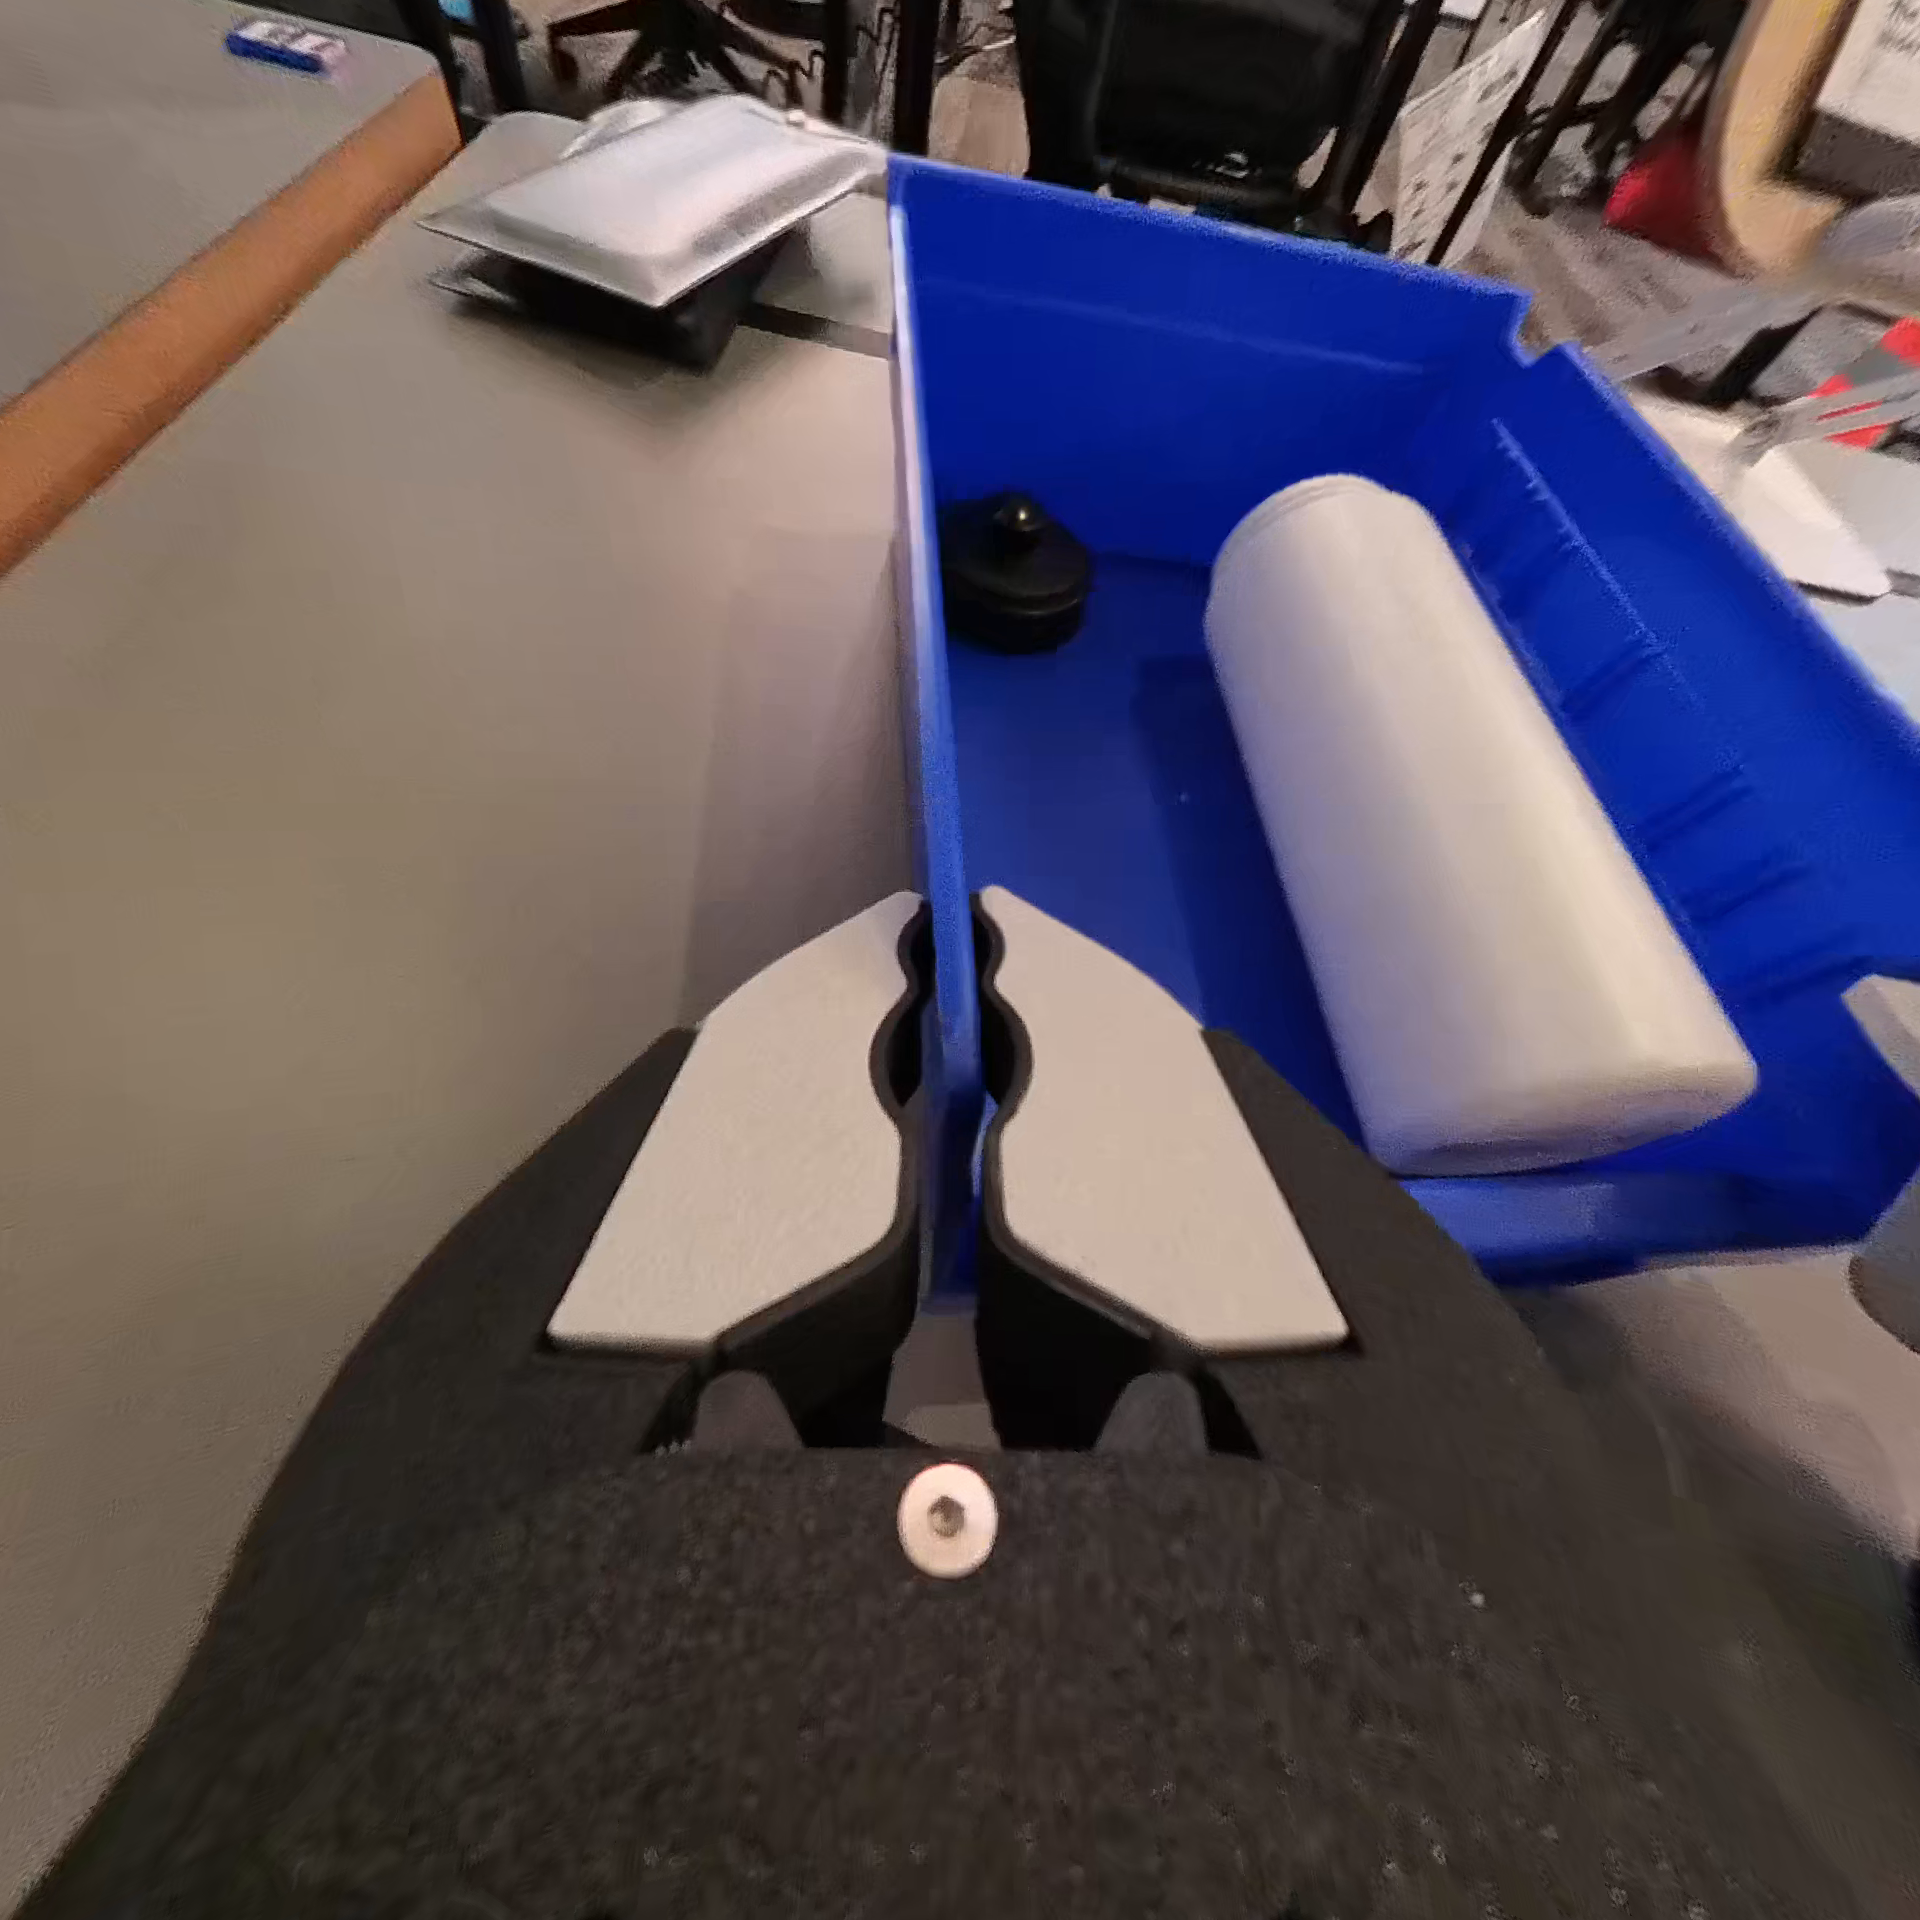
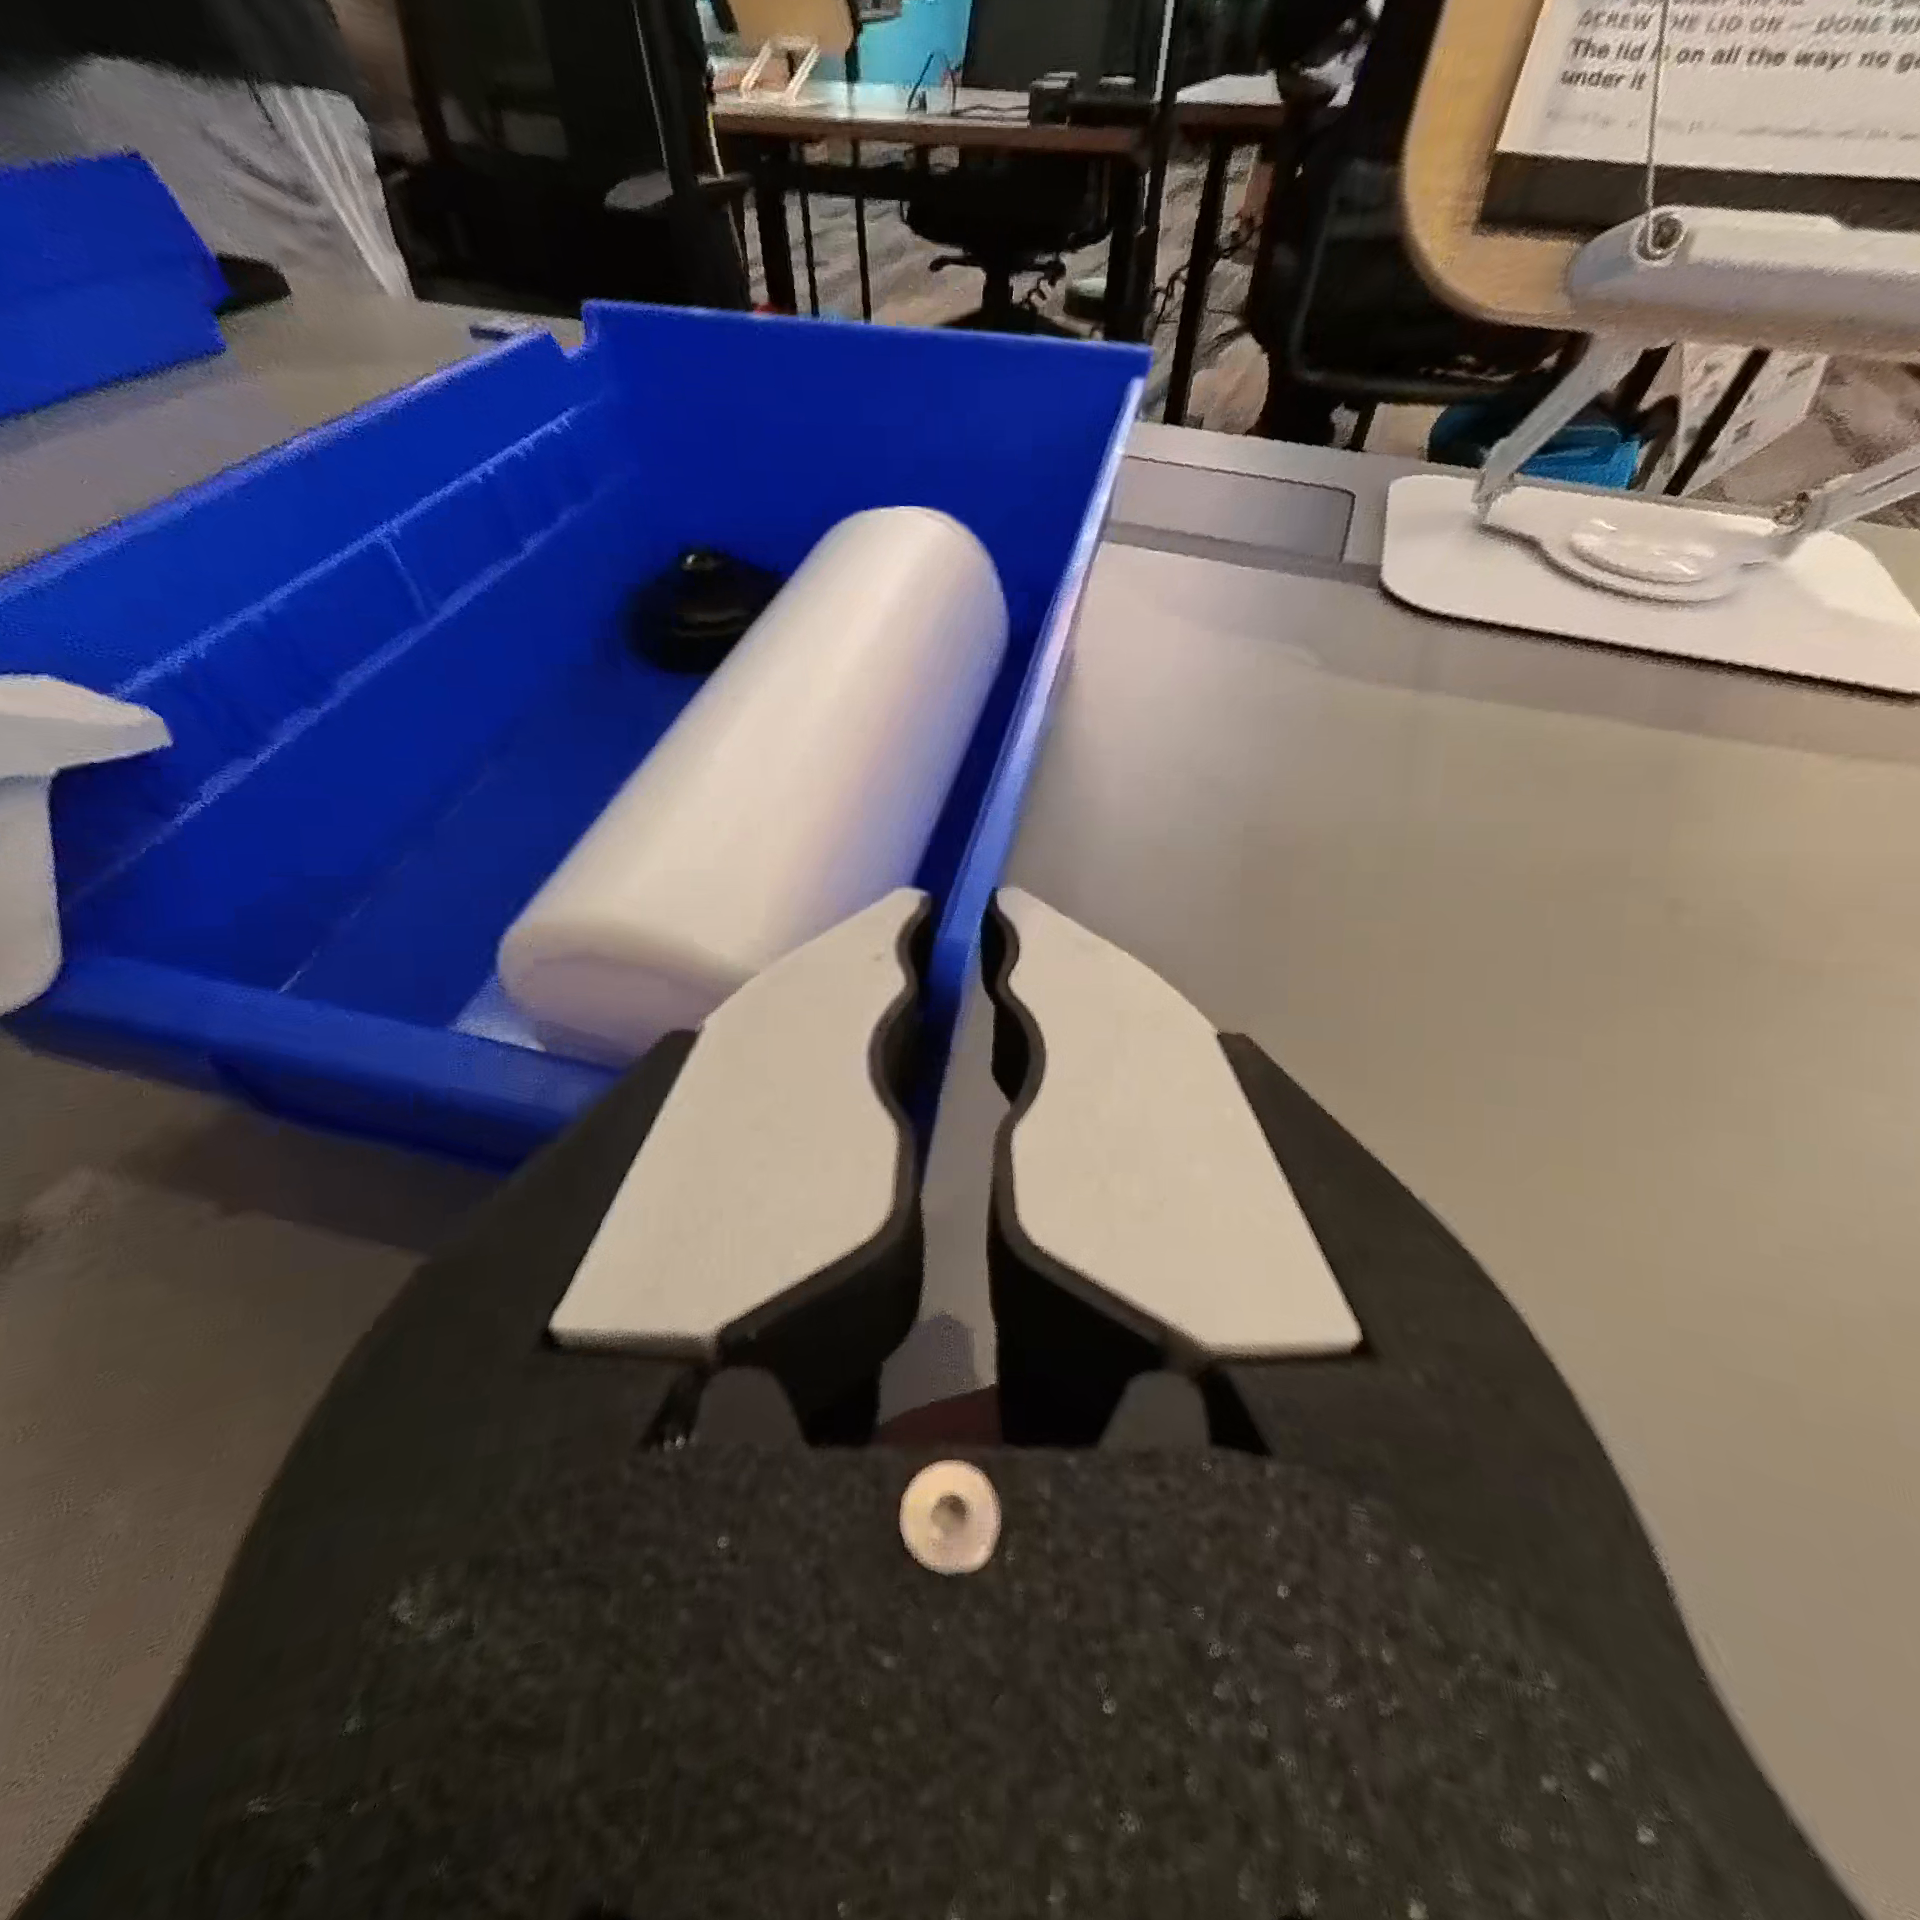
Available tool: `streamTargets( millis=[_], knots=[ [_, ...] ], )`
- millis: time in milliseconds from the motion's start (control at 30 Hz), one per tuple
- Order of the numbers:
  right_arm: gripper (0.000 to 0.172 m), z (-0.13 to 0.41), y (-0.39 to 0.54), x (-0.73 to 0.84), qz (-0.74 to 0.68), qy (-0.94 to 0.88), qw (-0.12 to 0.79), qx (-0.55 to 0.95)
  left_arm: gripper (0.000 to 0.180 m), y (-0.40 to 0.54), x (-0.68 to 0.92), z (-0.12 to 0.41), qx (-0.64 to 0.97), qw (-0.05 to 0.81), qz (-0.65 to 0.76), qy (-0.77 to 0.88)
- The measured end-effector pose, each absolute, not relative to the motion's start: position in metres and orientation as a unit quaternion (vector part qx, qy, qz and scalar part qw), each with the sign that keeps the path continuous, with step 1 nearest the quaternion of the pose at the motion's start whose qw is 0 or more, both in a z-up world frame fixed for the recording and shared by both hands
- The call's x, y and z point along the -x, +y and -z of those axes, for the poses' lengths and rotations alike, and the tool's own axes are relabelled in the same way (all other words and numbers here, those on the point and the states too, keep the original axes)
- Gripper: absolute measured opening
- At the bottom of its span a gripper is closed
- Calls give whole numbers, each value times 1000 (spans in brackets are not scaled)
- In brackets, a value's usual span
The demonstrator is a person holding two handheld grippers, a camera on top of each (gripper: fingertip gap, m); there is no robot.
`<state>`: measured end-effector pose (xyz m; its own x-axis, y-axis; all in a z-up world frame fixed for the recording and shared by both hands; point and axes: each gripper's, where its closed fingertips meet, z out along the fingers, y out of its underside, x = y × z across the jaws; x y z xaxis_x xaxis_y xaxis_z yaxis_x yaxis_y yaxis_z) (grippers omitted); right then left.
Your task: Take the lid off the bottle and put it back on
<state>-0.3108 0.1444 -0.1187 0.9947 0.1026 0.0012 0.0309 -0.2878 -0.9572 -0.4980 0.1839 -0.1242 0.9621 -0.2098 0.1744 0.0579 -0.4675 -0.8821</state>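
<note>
A white bottle [image 1: 1455, 810] lies on its side in a blue bin [image 1: 1143, 343], with no lid on it. The black lid [image 1: 1018, 577] sits loose on the bin floor at the far end, beside the bottle's mouth. My left gripper [image 1: 951, 914] is shut on the bin's left wall near its front corner. My right gripper [image 2: 961, 914] is shut on the bin's right wall [image 2: 1039, 665], close to the bottle [image 2: 790, 769]. The lid [image 2: 696, 613] shows behind the bottle in the right wrist view. Each gripper's fingertip shows at the edge of the other view.
Silver foil pouches [image 1: 655, 208] lie on the grey table beyond the bin. A second table with an orange edge [image 1: 208, 281] stands at the left. A white stand base [image 2: 1642, 582] sits at the right, another blue bin [image 2: 94, 260] at the far left. Chairs stand behind.
</note>
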Motion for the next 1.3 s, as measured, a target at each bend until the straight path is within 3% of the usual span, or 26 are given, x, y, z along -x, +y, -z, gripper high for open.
streamTargets(
  millis=[333, 433, 533, 667, 800, 967, 1033, 1133, 1233, 1300],
  knots=[
    [23, 135, 143, 328, -141, -83, 498, 851, 5, 197, 504, 124, 847, 513, 129, 42],
    [35, 132, 125, 322, -195, -112, 437, 871, 33, 191, 518, 105, 850, 518, 94, 24],
    [39, 116, 88, 305, -275, -176, 398, 857, 36, 177, 514, 56, 821, 558, 118, 31],
    [41, 87, 54, 246, -338, -191, 436, 812, 60, 160, 467, 22, 810, 558, 158, 90],
    [43, 85, 35, 160, -272, -204, 487, 805, 72, 111, 342, 8, 754, 520, 349, 199],
    [44, 102, 11, 50, -161, -155, 546, 808, 79, 25, 222, 45, 739, 426, 442, 278],
    [44, 112, -3, 15, -135, -114, 562, 808, 78, 11, 201, 67, 742, 430, 433, 278],
    [44, 129, -22, -14, -115, -89, 557, 818, 61, 17, 206, 119, 766, 487, 319, 273],
    [44, 124, -25, -24, -87, -101, 567, 813, 72, 15, 197, 113, 755, 493, 312, 301],
    [42, 122, -25, -29, -60, -105, 585, 802, 70, 22, 201, 116, 759, 498, 301, 293]
  ],
)
